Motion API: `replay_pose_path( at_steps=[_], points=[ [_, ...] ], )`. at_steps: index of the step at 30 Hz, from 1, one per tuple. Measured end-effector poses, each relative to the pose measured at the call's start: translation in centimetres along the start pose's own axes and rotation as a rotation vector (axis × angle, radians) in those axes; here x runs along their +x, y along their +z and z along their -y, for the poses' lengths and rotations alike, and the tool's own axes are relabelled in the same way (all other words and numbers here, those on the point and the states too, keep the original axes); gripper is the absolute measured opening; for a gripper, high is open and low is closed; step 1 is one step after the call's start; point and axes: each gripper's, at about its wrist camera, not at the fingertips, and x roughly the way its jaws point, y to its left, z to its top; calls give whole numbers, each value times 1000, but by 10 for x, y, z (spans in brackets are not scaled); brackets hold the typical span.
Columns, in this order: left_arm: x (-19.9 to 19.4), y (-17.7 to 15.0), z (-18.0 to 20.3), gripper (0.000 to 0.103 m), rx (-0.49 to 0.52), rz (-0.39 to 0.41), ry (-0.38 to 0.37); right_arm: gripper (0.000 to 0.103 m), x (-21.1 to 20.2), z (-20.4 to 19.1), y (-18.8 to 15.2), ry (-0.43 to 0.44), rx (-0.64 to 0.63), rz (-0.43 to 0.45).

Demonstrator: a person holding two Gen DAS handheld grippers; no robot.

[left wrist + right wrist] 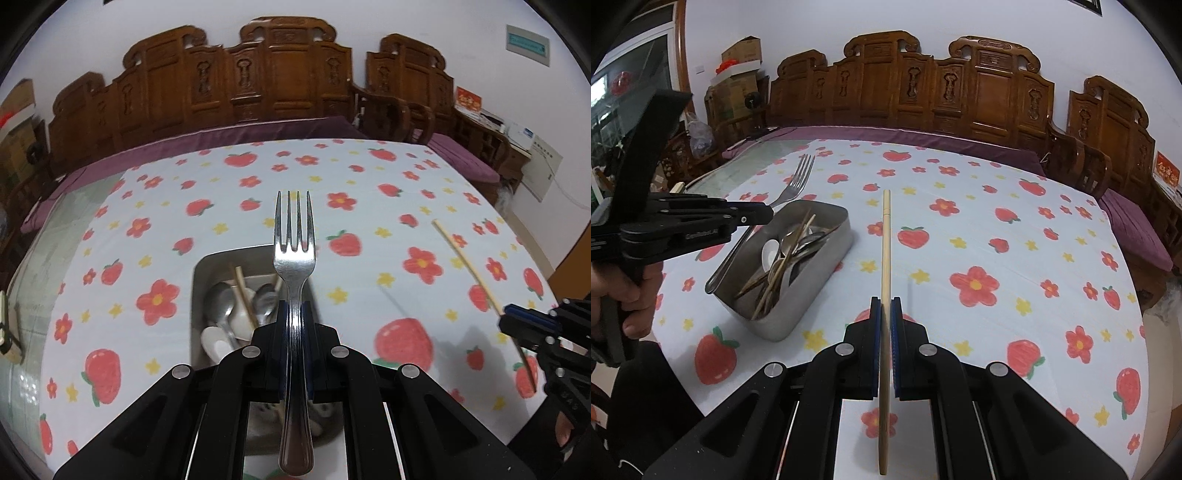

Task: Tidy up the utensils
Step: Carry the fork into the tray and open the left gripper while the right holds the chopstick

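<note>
Strawberry-print surface [997, 229] carries the tin [827, 258]; left fingers [294, 314] pinch a fork [294, 236] above it; right fingers [885, 310] pinch a chopstick [886, 240] beside it.

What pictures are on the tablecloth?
The tablecloth is white with red strawberries, red flowers and little yellow stars. It shows best in the right wrist view.

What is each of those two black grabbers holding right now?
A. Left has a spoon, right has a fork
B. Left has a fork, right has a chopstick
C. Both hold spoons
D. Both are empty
B: the left gripper is clamped on a metal fork above the steel tray, and the right gripper is clamped on a single pale chopstick.
</note>
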Motion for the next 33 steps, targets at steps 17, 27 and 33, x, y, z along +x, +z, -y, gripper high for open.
replay_pose_path(
  at_steps=[17, 27, 33],
  points=[
    [65, -13, -39, 6, -59, -95, 40, 6, 27, 0, -4, 13, 12, -42],
    [86, -23, -39, 6, -64, -143, 33, 6, 40, 0, -8, 20, 7, -59],
    [70, -19, -43, 9, -56, -123, 14, 6, 40, -8, -5, 15, -5, -61]
  ],
)
